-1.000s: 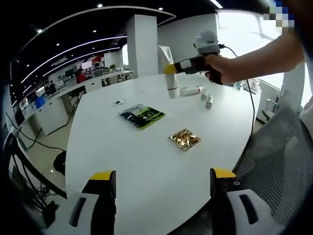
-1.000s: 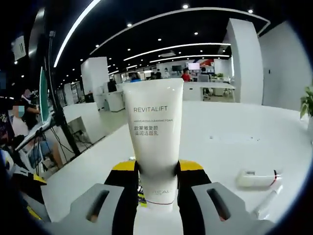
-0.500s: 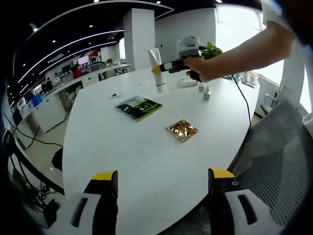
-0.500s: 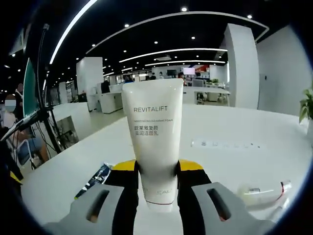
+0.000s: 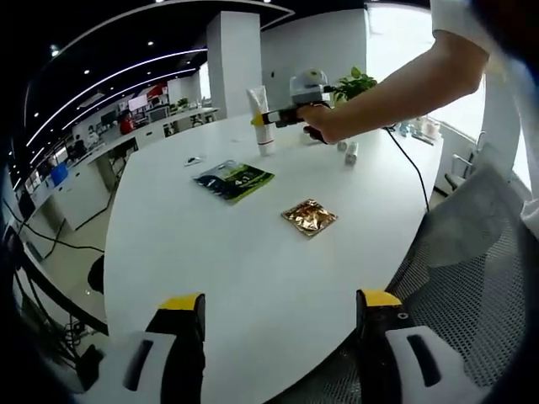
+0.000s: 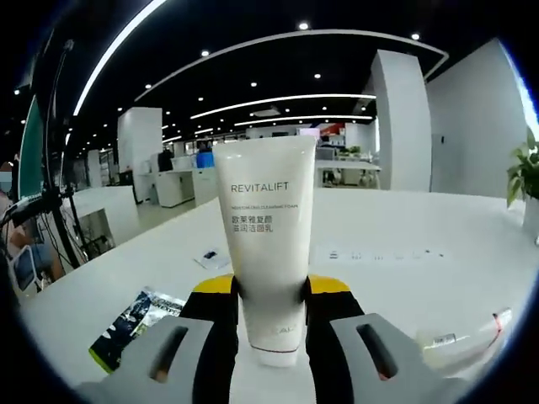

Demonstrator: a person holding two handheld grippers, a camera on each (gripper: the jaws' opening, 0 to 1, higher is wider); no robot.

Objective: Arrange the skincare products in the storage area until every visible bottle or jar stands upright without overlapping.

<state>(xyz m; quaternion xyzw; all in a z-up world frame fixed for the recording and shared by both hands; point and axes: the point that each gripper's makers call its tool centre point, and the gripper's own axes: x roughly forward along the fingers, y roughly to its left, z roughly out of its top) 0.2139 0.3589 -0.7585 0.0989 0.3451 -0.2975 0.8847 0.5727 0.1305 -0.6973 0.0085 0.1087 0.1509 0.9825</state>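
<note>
The right gripper point(image 6: 270, 290) is clamped on a white REVITALIFT cleanser tube point(image 6: 265, 240), squeezing its lower body between the 2 yellow-tipped jaws; the tube stands upright, cap end down near the white table point(image 5: 253, 252). In the left gripper view that tube point(image 5: 262, 122) sits at the table's far side, held by the person's hand point(image 5: 324, 122). Just right of the tube, other small white tubes point(image 5: 347, 151) lie flat. A dark green packet point(image 5: 233, 180) and a gold foil sachet point(image 5: 309, 216) lie nearer, well apart from the tube. The left gripper point(image 5: 276, 316) hangs over the table's near edge, jaws spread wide, holding nothing.
</note>
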